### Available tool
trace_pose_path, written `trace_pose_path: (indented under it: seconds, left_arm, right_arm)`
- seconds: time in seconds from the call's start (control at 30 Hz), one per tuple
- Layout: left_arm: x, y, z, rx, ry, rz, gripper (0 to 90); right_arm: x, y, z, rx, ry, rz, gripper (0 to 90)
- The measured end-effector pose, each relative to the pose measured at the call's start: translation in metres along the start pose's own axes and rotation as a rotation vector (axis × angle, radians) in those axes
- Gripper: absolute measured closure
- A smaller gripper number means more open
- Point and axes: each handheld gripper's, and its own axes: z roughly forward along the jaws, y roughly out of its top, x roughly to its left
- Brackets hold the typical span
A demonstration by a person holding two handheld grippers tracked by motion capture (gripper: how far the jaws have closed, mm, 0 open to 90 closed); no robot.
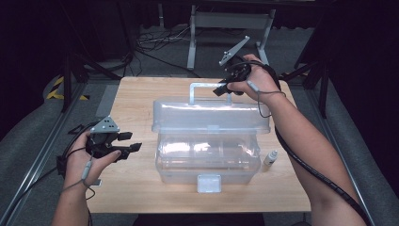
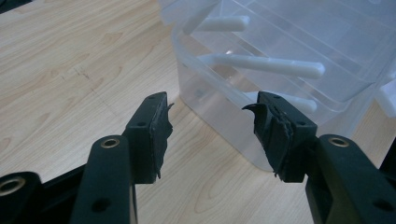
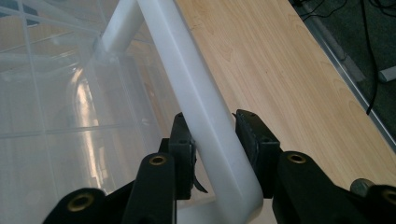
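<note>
Item: clear plastic storage box (image 1: 207, 160), centre of the tabletop (image 1: 136, 94), close to the near edge. White latch tab (image 1: 209, 183) on its near wall. Interior shows tray dividers.

Item: lid (image 1: 211, 117), clear, swung up and back on the far side of the box, standing open. White carry handle (image 1: 209, 92) rises from it toward the far edge.

Item: left gripper (image 1: 134, 141), near the left edge, level with the box. Jaws apart, nothing between them; they point at the box's left wall (image 2: 219, 102) without touching it.

Item: right gripper (image 1: 221, 90), over the far part of the tabletop, at the handle's right end. Jaws straddle the white handle bar (image 3: 205, 126); the pads sit against or just beside it, and whether they press I cannot tell.

Step in hand, judged: working the lid by its handle. To do it well, keep the bar centred between the pads, grip before moving, and follow the hinge arc rather than pulling straight. The left gripper is placed to steady the box wall if the box slides.

Item: small white dropper bottle (image 1: 270, 158), upright, just beside the box's right wall toward the right edge. Judged hazard: the forearm passing over it could tip it.

Beyond the far edge: metal frame legs and cables on the floor.
</note>
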Motion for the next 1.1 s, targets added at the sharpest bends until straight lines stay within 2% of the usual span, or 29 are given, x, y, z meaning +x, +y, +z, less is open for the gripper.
trace_pose_path:
  seconds: [0.17, 0.27, 0.3, 0.37, 0.43, 0.47, 0.53, 0.7, 0.93, 1.1]
  left_arm:
    - [-0.004, 0.003, -0.001, -0.019, -0.015, 0.007, 52.0]
    - [-0.006, 0.005, -0.001, -0.038, -0.03, 0.011, 69.1]
    - [-0.008, 0.006, -0.001, -0.046, -0.041, 0.01, 69.1]
    - [-0.013, 0.01, 0.0, -0.086, -0.096, 0.012, 79.3]
    - [-0.018, 0.014, 0.001, -0.123, -0.122, 0.021, 84.3]
    - [-0.018, 0.014, 0.001, -0.123, -0.122, 0.021, 87.0]
    - [-0.024, 0.018, 0.004, -0.155, -0.152, 0.034, 89.4]
    - [-0.031, 0.023, 0.012, -0.187, -0.17, 0.04, 89.8]
    - [-0.036, 0.027, 0.021, -0.233, -0.169, 0.027, 89.9]
    - [-0.038, 0.029, 0.024, -0.262, -0.15, 0.021, 89.9]
  right_arm:
    - [-0.001, 0.001, 0.0, 0.005, -0.002, 0.001, 69.4]
    - [-0.001, 0.001, 0.0, 0.005, -0.004, 0.001, 69.4]
    - [-0.001, 0.001, 0.0, 0.005, -0.003, 0.001, 69.4]
    - [0.0, 0.001, 0.0, 0.007, -0.004, 0.001, 69.4]
    - [0.0, 0.001, 0.0, 0.006, -0.005, 0.001, 69.4]
    - [0.0, 0.001, 0.0, 0.006, -0.005, 0.001, 69.4]
    - [0.0, 0.0, 0.0, 0.004, -0.005, 0.002, 69.3]
    - [0.0, 0.0, 0.0, 0.003, -0.006, 0.004, 69.2]
    - [0.001, 0.0, 0.0, -0.001, -0.007, 0.006, 69.2]
    - [0.002, 0.0, -0.001, 0.0, -0.004, 0.01, 69.1]
